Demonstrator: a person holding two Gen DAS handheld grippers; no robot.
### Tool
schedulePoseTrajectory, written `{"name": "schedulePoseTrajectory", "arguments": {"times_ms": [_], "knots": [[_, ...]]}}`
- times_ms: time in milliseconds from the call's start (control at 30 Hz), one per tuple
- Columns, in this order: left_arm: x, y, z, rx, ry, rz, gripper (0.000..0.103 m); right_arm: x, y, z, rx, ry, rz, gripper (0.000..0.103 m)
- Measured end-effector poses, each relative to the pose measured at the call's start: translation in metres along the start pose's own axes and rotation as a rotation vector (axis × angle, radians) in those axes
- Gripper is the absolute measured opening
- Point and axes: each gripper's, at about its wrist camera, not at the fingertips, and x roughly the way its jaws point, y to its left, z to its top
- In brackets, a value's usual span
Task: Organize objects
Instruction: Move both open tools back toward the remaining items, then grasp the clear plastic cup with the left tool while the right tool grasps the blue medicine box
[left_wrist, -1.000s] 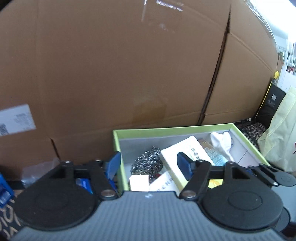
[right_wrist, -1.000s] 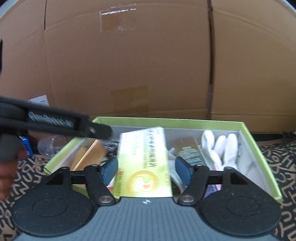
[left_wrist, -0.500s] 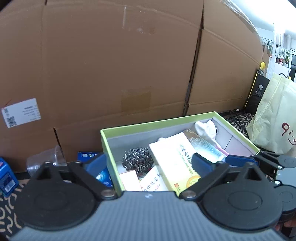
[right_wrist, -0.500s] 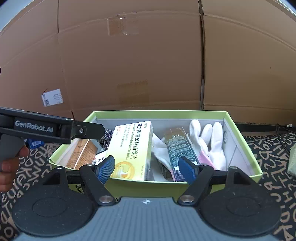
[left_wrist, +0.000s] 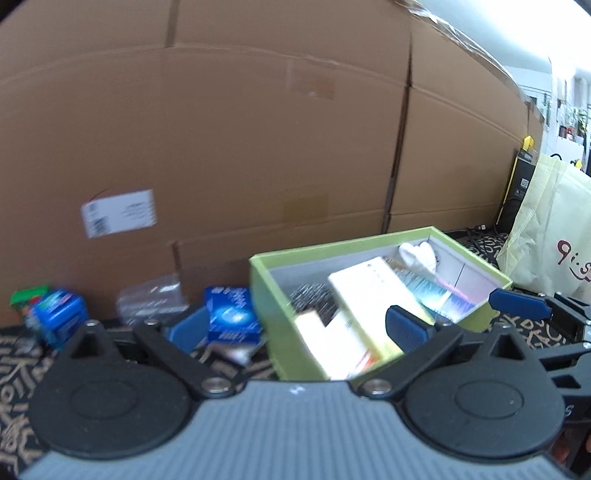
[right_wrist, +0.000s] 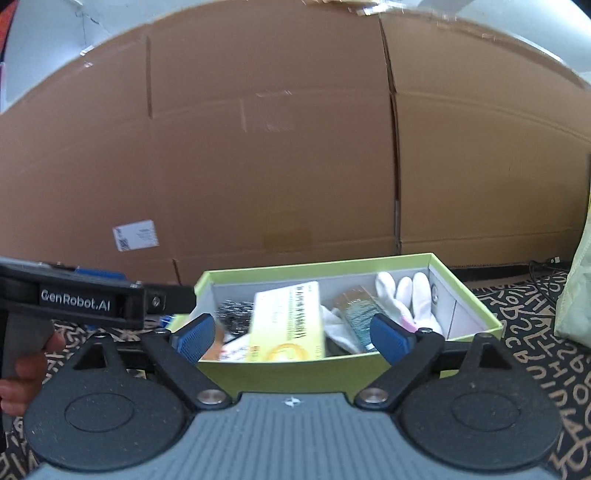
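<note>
Presently, in the left wrist view, the left hand-held gripper (left_wrist: 297, 326) stands with its jaws wide apart and nothing between the pads; they have just been opening. The green box (left_wrist: 384, 242) sits at centre right of the frame, its near corner just ahead of the gripper. Inside lie a yellow carton (left_wrist: 369, 295), long axis running away toward upper right, a steel scourer (left_wrist: 312, 299) and a white glove (left_wrist: 419, 254). A blue packet (left_wrist: 231, 314) lies outside the box, lower left of it, nearest this gripper.

In the right wrist view, the right hand-held gripper (right_wrist: 291, 334) is likewise spread and empty, jaws just widened, facing the box's long wall squarely. Judged from this, loose items at left remain for the left hand.
</note>
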Motion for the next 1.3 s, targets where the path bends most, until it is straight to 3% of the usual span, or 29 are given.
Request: {"name": "schedulePoseTrajectory", "arguments": {"times_ms": [267, 400, 633, 867, 1000, 1033, 1067, 1167, 1300], "knots": [[-0.070, 0.079, -0.041, -0.110, 0.041, 0.125, 0.103, -0.009, 0.054, -0.024, -0.045, 0.000, 0.066, 0.094], [-0.084, 0.115, -0.050, -0.162, 0.043, 0.202, 0.103, -0.004, 0.087, -0.028, -0.107, 0.011, 0.147, 0.083], [-0.088, 0.156, -0.054, -0.240, 0.049, 0.240, 0.103, 0.048, 0.142, -0.032, -0.215, 0.089, 0.229, 0.081], [-0.066, 0.160, -0.047, -0.194, 0.055, 0.233, 0.103, 0.087, 0.162, -0.045, -0.296, 0.128, 0.088, 0.078], [-0.048, 0.157, -0.035, -0.158, 0.050, 0.226, 0.103, 0.099, 0.146, -0.047, -0.262, 0.191, 0.012, 0.050], [-0.044, 0.155, -0.033, -0.147, 0.049, 0.225, 0.103, 0.102, 0.139, -0.046, -0.224, 0.211, -0.009, 0.048], [-0.040, 0.154, -0.031, -0.138, 0.047, 0.222, 0.103, 0.105, 0.131, -0.046, -0.189, 0.224, -0.029, 0.048], [-0.024, 0.151, -0.024, -0.121, 0.045, 0.212, 0.103, 0.105, 0.125, -0.046, -0.175, 0.227, -0.089, 0.060], [0.003, 0.148, -0.010, -0.102, 0.043, 0.207, 0.103, 0.102, 0.145, -0.047, -0.250, 0.191, -0.031, 0.064]]}}
